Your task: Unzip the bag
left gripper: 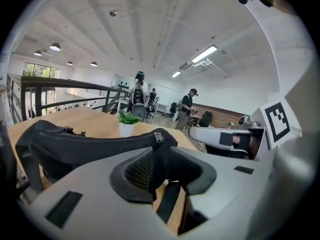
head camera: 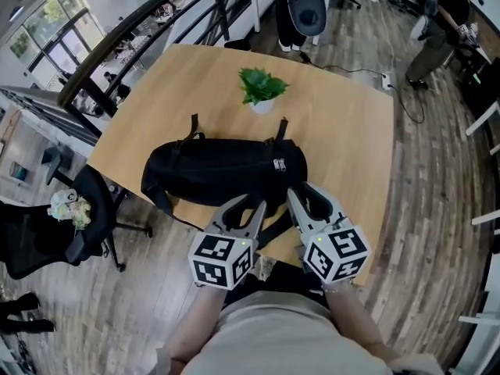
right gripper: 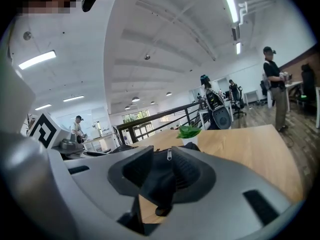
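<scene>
Currently left gripper (head camera: 248,204) and right gripper (head camera: 306,192) are both open and empty by the black bag's (head camera: 223,170) near side on the table (head camera: 344,123); pinching fabric instead of the zipper pulls (head camera: 279,163) could drag it.

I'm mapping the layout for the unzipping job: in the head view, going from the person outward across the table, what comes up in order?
Left claw and right claw side by side → black bag → potted plant → far edge of the table.
</scene>
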`<state>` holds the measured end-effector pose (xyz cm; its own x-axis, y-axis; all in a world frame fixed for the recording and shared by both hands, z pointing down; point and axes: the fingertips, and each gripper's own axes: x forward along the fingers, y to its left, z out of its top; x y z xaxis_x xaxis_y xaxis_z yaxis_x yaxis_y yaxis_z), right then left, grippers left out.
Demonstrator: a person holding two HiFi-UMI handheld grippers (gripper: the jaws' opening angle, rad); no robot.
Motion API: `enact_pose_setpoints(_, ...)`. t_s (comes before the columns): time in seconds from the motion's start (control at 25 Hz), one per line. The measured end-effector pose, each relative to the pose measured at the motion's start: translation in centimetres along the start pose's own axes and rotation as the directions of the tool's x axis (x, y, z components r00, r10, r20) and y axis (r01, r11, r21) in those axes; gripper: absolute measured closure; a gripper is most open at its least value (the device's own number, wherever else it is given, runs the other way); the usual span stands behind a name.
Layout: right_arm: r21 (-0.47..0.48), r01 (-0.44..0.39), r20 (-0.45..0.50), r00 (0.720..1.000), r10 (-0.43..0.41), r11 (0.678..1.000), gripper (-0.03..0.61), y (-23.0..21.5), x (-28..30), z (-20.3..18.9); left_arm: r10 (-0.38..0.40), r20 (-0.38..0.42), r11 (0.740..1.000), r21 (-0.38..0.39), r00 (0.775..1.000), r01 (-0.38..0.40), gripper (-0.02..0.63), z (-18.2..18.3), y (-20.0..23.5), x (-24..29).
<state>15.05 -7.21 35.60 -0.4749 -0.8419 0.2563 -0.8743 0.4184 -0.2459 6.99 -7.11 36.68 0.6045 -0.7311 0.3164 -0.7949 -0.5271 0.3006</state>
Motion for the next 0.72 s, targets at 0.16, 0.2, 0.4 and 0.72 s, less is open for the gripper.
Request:
enact_pose_setpoints(0.16,0.019,0.035,-0.011,0.999,-0.035,0.999,0.471,-2.0,0.7,0.0,-0.021,-0.021,1.000,-0.009,1.000,0.021,0.492,0.2,0.1,2.1)
enact_pose_setpoints(0.2,0.025,0.041,-0.014,0.999,-0.040,0.999,0.469,-2.3,0.9,-0.1,-0.025,-0.028,1.000,-0.013,0.999,0.025,0.494,0.2,0.2,2.5)
enact_pose_setpoints(0.4,0.038,0.074,-0.025,0.997,-0.073,0.997,0.451,-3.8,1.9,-0.1,-0.058,-0.050,0.998,-0.042,0.997,0.056,0.503,0.1,0.8,4.7)
enact_pose_setpoints(0.72,0.074,0.122,-0.043,0.992,-0.120,0.990,0.423,-4.6,3.1,-0.3,-0.126,-0.087,0.991,-0.061,0.988,0.120,0.517,0.0,1.4,7.4)
